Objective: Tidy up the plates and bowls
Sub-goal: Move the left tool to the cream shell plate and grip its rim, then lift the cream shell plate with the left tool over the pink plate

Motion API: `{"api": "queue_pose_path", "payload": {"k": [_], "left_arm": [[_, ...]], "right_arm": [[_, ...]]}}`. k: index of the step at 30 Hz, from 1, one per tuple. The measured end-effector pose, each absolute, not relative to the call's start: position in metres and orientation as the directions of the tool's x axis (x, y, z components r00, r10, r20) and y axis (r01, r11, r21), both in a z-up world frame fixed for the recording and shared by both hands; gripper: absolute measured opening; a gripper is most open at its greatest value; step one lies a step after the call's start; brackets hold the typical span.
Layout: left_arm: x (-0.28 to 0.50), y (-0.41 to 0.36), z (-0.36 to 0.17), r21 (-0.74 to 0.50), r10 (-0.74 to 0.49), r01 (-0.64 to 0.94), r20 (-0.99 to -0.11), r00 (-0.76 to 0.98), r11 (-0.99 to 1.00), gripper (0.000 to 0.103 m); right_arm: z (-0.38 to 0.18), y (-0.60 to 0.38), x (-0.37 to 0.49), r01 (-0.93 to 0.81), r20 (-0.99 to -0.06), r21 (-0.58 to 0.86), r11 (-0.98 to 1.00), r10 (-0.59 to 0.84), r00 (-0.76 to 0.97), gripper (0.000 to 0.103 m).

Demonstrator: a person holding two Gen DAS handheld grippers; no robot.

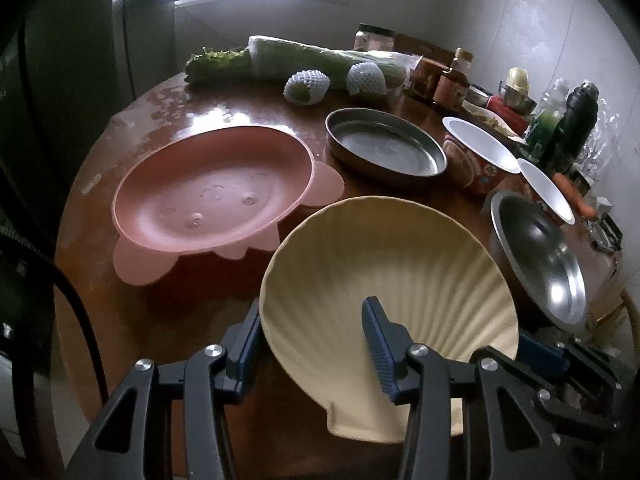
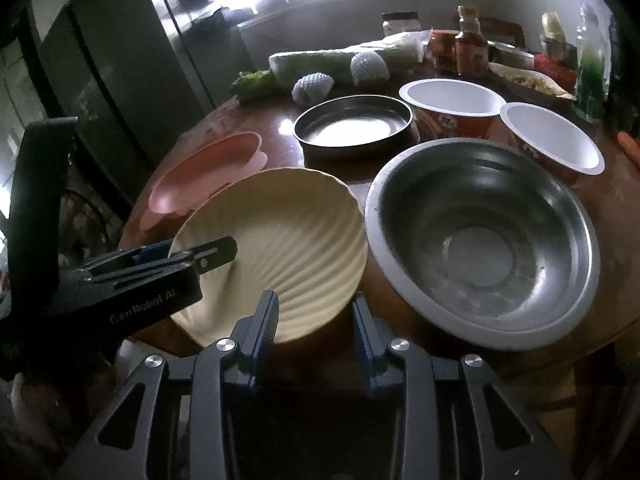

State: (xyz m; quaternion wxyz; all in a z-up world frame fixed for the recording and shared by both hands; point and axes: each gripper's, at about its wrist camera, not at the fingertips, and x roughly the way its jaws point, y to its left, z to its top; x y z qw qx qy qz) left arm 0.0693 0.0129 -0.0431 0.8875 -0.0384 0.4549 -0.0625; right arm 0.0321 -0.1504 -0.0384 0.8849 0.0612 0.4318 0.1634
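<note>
Two views, left wrist first. Left tool (image 1: 312,304) was clenched on the near rim of the cream shell-shaped ribbed plate (image 1: 400,264): one finger outside the rim on the left, the other over the plate's inside, pads looked pressed on it. Plate sat at the near edge of the brown round wooden bench (image 1: 224,108), tilted toward the camera. Pink plastic animal-shaped dish (image 1: 208,196) lay just beside it to the left and farther back. Shallow round metal pan (image 1: 388,148) stood behind the plate. Large stainless steel bowl (image 1: 540,256) was just to the plate's right. Two red paper cups with white insides (image 1: 480,148) (image 1: 544,188) stood behind the bowl. Long pale green cabbage (image 1: 320,60) and two fruits in white foam netting (image 1: 306,86) (image 1: 366,78) lay at the far side. Jars and bottles (image 1: 452,76) were crowded far right.

Right wrist view. Right tool (image 2: 315,298) had the plate's near rim between its fingers, left finger over the plate, right finger just beside its outer edge; could not tell whether the pads pressed. Left tool came in from the left, one finger lying over the plate's inside. Steel bowl was empty, close beside the plate on the right. Pink dish showed partly behind the plate.
</note>
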Motion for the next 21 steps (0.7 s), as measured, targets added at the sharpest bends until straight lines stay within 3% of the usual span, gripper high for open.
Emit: {"api": "queue_pose_path", "payload": {"k": [21], "left_arm": [[0.032,0.038,0.007,-0.102,-0.084,0.012,-0.736,0.671,0.995,0.048]], "right_arm": [[-0.003,-0.129,0.02,-0.335,-0.676,0.222,0.916,0.392,0.624,0.037]]}}
